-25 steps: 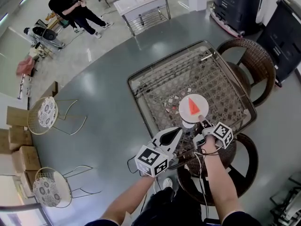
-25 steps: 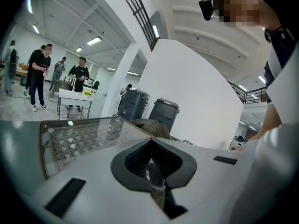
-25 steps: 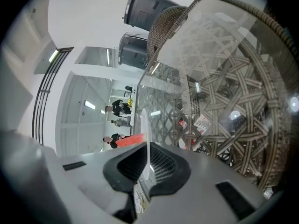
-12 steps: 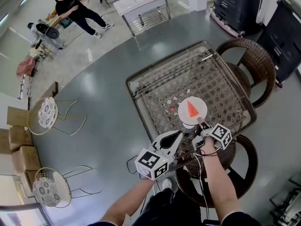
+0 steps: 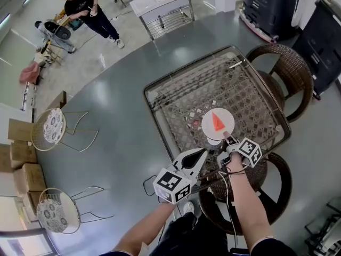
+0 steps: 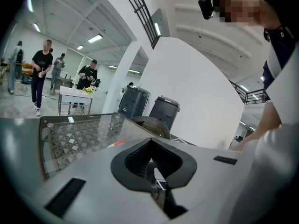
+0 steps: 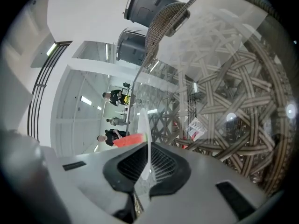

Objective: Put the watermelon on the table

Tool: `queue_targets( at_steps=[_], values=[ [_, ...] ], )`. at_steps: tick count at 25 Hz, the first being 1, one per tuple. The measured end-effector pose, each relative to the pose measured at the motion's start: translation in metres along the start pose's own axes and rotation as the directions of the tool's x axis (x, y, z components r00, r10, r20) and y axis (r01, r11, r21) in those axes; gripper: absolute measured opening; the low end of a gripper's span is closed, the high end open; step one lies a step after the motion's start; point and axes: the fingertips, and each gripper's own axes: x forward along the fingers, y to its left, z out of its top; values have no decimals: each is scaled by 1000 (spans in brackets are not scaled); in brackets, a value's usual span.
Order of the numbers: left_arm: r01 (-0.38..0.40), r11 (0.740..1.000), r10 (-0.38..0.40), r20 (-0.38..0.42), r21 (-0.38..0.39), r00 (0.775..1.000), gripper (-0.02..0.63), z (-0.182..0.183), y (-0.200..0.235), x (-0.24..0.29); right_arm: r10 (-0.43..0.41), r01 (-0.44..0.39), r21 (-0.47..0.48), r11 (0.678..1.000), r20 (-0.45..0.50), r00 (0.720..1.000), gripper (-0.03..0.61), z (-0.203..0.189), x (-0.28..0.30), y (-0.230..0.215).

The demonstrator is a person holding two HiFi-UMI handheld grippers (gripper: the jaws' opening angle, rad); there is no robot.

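Centrally on a plate (image 5: pixel 228 126): watermelon (image 5: pixel 218 122), a flat red wedge, thin and triangular, with a sliver of green rind seen in the right gripper view (image 7: pixel 127 140).

Plate: round, white, smooth, shallow. No other contents. Seen edge-on in the right gripper view (image 7: pixel 142 125), as a thin pale blade.

Right gripper (image 5: pixel 228 141): jaws closed on the near rim of the plate, ribbed dark pads (image 7: pixel 161 164) pressed on both faces of the rim. Watermelon just beyond the jaw tips, on the far side from the person, not touched by the pads. Grey moulded body, with a cube of square black-and-white markers behind.

Plate over the near right part of the table (image 5: pixel 186 89). Resting on the glass or held just above it: cannot tell.

Table: square clear glass top with rounded corners, over a base of woven wicker in a lattice of crossing bands, visible through the glass.

Left gripper (image 5: pixel 201 152): jaws together, nothing between them, confirmed in the left gripper view (image 6: pixel 150 160). Held level at the near edge of the table, beside the right gripper and apart from the plate.

Round wicker chair (image 5: pixel 287 68) at the far right side; second wicker chair (image 5: pixel 272 180) under the right forearm.
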Motion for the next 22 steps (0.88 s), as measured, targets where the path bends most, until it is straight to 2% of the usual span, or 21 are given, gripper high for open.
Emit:
queue_targets(
  at_steps=[7,14,17,22],
  values=[
    [-11,1000,11,5,-1,1000,5,-1,0,-5,-41,41,-20,999,9,999,12,2,2,-5],
    [-12,1000,12,9,-2,1000,5,-1,-2,-12,-115,115,-122,986,4,993,14,4,3,-7],
    [-10,1000,10,11,-2,1000,5,-1,-3,-15,-161,158,-180,971,-5,987,19,5,3,-9],
    [-10,1000,10,13,-6,1000,5,0,-3,-17,-238,222,-310,924,-14,971,42,7,6,-10]
  ],
)
